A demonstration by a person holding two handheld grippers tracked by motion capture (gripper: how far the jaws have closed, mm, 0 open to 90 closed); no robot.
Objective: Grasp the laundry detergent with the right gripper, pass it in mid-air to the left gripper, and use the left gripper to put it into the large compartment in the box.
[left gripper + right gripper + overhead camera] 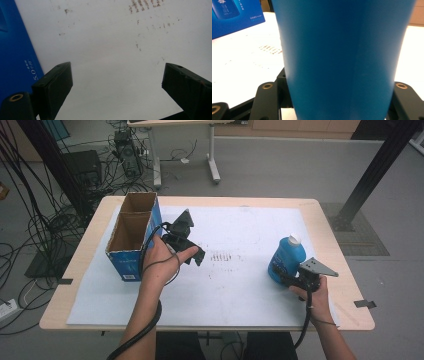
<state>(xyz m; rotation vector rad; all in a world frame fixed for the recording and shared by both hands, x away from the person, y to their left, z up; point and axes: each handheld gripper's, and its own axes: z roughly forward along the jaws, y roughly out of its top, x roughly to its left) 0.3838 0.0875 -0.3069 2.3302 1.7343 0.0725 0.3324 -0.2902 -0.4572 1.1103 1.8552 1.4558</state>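
A blue bottle (286, 256) with a white cap stands upright on the right side of the white sheet. My right gripper (289, 277) is shut on its lower body from the near side. In the right gripper view the bottle (342, 55) sits between both jaws. An open-topped blue cardboard box (131, 236) with two compartments stands at the left. My left gripper (193, 251) is just right of the box, open and holding nothing. Its jaws stand wide apart over bare paper in the left gripper view, where the left gripper (117, 73) has the box wall (15, 47) at its left.
A white paper sheet (235, 285) with faint brown marks covers most of the wooden table (75, 270). Cables and equipment lie on the floor at the left. A black post (372, 170) rises at the right, and another table's legs (212, 155) stand behind.
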